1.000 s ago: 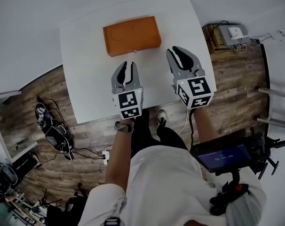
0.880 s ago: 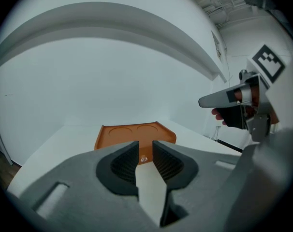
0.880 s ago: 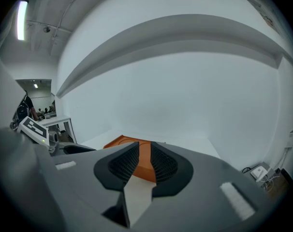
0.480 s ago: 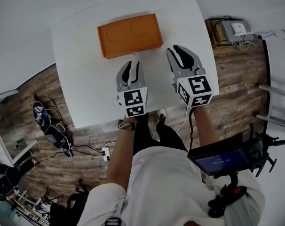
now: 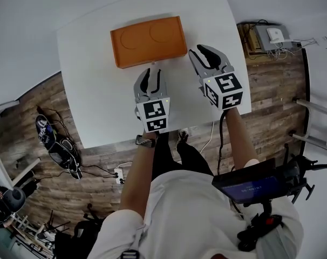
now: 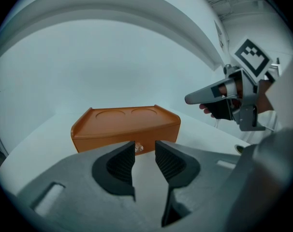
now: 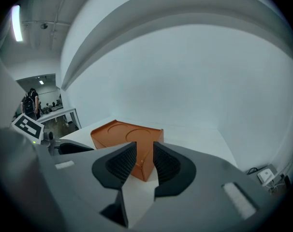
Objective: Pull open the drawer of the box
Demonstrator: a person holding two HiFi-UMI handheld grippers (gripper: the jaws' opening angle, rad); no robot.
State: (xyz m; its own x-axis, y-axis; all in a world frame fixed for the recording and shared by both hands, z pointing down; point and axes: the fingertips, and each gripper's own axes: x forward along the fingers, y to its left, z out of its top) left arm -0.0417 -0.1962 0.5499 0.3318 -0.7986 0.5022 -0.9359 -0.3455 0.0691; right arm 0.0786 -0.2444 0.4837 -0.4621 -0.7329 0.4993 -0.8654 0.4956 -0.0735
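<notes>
While both tools hang over the white tabletop (image 5: pixel 93 101) with jaws spreading wide and nothing between them, the orange box (image 5: pixel 148 40) sits closed toward the far side, its drawer front facing the person. Left tool (image 5: pixel 151 70) is lined up on the small pale knob (image 6: pixel 138 148), just short of it; right tool (image 5: pixel 202 52) hovers near the box's right corner, apart from it. The knob is tiny and looks slick, so the pads could slip off; the box seems light, so an unbraced pull may drag the whole box instead of freeing the drawer. Count: one box, one knob, two round recesses in its top, two tools
</notes>
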